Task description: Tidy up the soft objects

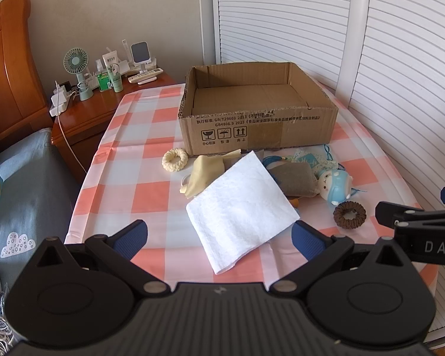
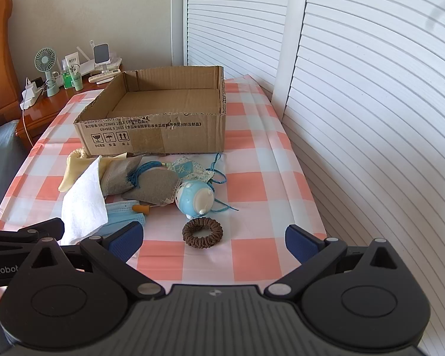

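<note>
Both grippers, left gripper [image 1: 219, 238] and right gripper [image 2: 213, 237], are hanging spread wide, pinching nothing. Soft stuff is sitting just in front of the cardboard box [image 1: 258, 132]: white cloth [image 1: 240, 207], brown scrunchie [image 2: 202, 233], blue plush toy [image 2: 194, 200], cream scrunchie [image 1: 175, 159].

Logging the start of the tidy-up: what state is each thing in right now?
Cardboard box: open-topped, empty.
White cloth: folded, lying on the pile.
Brown scrunchie: loose on the tablecloth.
Cream scrunchie: loose by the box.
Left gripper: fingers wide open, empty.
Right gripper: fingers wide open, empty.
</note>
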Action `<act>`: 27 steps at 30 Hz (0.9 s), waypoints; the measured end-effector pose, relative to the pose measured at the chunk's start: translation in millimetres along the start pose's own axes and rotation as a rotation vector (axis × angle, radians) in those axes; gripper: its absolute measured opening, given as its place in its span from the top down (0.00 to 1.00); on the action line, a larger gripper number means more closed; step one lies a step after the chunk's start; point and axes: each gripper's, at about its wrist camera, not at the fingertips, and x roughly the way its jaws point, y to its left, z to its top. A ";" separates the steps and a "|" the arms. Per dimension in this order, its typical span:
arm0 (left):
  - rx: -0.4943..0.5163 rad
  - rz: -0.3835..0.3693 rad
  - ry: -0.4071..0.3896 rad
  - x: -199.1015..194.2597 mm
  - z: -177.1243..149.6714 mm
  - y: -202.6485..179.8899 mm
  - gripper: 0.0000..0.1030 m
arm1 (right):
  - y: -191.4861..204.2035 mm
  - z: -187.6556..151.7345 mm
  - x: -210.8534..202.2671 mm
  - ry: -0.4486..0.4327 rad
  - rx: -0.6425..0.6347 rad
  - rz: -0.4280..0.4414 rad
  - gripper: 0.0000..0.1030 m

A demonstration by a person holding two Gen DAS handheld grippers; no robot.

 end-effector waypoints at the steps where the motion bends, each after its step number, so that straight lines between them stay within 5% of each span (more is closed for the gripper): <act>1: -0.001 0.000 0.000 0.1 0.1 0.2 0.01 | -0.1 0.1 0.2 0.001 0.000 0.000 0.00; 27: 0.000 0.003 -0.002 0.1 3.8 -1.6 0.01 | -0.7 3.6 -0.4 -0.006 0.001 -0.004 0.00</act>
